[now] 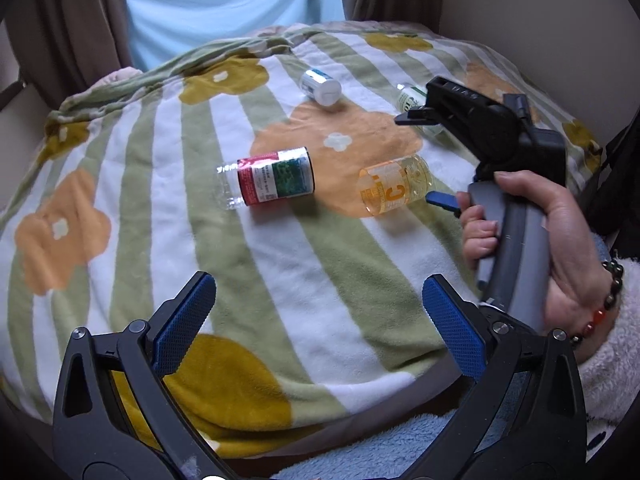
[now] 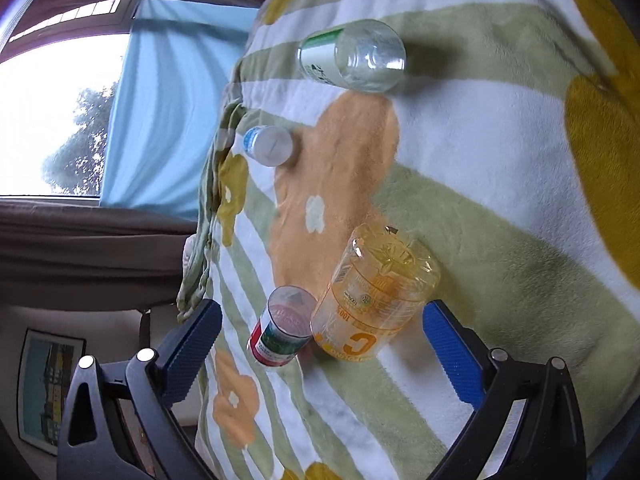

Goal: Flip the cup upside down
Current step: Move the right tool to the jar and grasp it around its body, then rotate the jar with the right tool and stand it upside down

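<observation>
Several cut-bottle cups lie on their sides on a striped flowered blanket (image 1: 280, 264). A yellow "C" cup (image 1: 394, 190) lies mid-right; it also shows in the right wrist view (image 2: 372, 300). A red and green labelled cup (image 1: 268, 178) lies at the centre, and shows in the right wrist view (image 2: 282, 330). My left gripper (image 1: 318, 328) is open and empty, near the blanket's front edge. My right gripper (image 2: 320, 354) is open, rolled sideways, with the yellow cup just ahead between its fingers; a hand holds its body (image 1: 504, 140) right of the yellow cup.
A small blue-and-white cup (image 1: 322, 86) lies at the back, also in the right wrist view (image 2: 268, 146). A clear green-labelled cup (image 2: 352, 56) lies beyond the right gripper. Curtains (image 1: 224, 4) and a window (image 2: 52, 112) stand behind the bed. A wall rises at the right.
</observation>
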Tool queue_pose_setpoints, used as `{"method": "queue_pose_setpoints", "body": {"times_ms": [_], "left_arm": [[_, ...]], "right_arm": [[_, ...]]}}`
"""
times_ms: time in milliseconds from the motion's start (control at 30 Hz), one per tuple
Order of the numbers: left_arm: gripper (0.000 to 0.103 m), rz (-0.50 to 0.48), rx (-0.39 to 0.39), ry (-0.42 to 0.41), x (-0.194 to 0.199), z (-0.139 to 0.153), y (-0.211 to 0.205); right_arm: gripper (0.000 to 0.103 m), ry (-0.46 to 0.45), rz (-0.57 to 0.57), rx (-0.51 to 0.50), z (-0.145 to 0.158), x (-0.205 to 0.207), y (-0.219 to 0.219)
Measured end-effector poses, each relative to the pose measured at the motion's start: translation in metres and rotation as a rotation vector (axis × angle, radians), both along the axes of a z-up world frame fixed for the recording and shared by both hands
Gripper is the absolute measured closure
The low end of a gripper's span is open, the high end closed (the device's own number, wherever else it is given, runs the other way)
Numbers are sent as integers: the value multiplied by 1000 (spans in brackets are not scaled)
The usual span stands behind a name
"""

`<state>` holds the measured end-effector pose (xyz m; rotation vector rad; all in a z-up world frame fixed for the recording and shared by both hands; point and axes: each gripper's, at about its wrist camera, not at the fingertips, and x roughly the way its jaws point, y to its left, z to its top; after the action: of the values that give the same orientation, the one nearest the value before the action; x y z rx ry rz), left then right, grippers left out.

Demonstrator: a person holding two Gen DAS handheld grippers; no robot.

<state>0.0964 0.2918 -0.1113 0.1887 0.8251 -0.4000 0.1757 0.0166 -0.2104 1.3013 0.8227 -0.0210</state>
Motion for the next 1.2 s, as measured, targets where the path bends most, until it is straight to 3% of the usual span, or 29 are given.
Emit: {"method": "queue_pose_setpoints", "body": {"times_ms": [267,433,733,1033,1200], "left_arm": [[0,-30,-18,-58,-5,8,22],[0,-45,-71,-51,2,4,32],[0,-38,-111,-18,17,-7,35],[0,-53,-91,-14,19,-7,20],[0,-57,-94,-14,21,-7,12]], "right_arm": [[5,148,-158,-69,-20,20,2],[12,210,-160,-114,-28,29,-2],[38,209,-146,-180,-32,27,3],[38,145,-85,-160,-26,25,-2],[39,54,31,-278,-7,30,-1]]}}
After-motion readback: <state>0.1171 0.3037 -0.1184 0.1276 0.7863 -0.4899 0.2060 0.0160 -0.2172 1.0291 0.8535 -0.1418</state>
